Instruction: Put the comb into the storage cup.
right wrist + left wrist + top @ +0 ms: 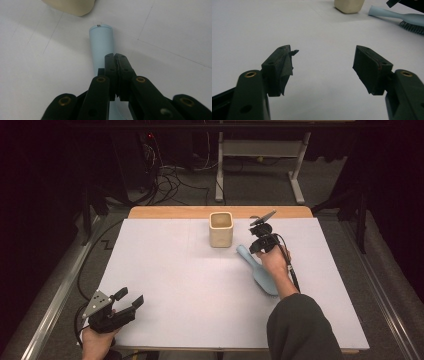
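At the near left corner of the table my left claw rests in my hand with its jaws standing apart and nothing between them; in the left gripper view its two pads face bare white board, and the brush lies well off to the far right of it. So this hand is the farther one from the work. Farther in, on the right half of the table, the pale blue brush lies flat, its bristled head toward me and its handle running away to the far left, the handle's blunt end pointing at the cream cup. My right claw sits directly above that handle, and in the right gripper view its jaws are pressed flat together, with the handle passing under them rather than between them, lined up along the same axis. I judge that I must spread those jaws across the handle before I can take it. The cup stands just beyond the handle's tip, apart from it.
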`<action>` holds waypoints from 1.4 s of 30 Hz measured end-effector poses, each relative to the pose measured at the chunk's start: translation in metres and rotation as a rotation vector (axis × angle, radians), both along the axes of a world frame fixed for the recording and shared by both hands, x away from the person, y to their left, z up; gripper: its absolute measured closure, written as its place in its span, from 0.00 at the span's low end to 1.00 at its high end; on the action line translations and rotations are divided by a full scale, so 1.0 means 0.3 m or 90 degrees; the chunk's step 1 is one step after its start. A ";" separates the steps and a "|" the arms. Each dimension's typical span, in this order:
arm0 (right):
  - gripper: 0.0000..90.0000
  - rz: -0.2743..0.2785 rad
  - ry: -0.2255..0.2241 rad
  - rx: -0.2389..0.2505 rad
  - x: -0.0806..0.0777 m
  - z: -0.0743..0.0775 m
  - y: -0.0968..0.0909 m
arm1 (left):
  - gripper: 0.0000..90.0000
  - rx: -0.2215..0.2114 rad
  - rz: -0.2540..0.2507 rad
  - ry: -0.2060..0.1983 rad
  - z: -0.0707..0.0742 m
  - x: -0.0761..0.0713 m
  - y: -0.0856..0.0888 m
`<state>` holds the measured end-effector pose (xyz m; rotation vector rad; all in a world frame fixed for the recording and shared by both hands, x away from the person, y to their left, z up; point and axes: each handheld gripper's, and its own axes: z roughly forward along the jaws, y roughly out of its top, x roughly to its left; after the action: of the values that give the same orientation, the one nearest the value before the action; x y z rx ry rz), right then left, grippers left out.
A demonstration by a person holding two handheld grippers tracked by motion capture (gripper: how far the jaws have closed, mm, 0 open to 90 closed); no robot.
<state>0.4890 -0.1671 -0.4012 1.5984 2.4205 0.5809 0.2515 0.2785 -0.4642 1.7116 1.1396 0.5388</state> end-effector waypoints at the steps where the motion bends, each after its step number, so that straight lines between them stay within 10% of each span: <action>1: 1.00 0.000 0.001 -0.002 0.003 -0.002 0.004 | 0.36 0.001 0.000 0.001 0.000 0.000 0.001; 42: 1.00 -0.008 0.057 -0.018 0.053 -0.067 0.092 | 0.36 0.001 -0.012 -0.001 0.003 -0.002 -0.004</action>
<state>0.5048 -0.1393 -0.4213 1.6609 2.4680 0.4817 0.2509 0.2773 -0.4632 1.7214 1.1217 0.5294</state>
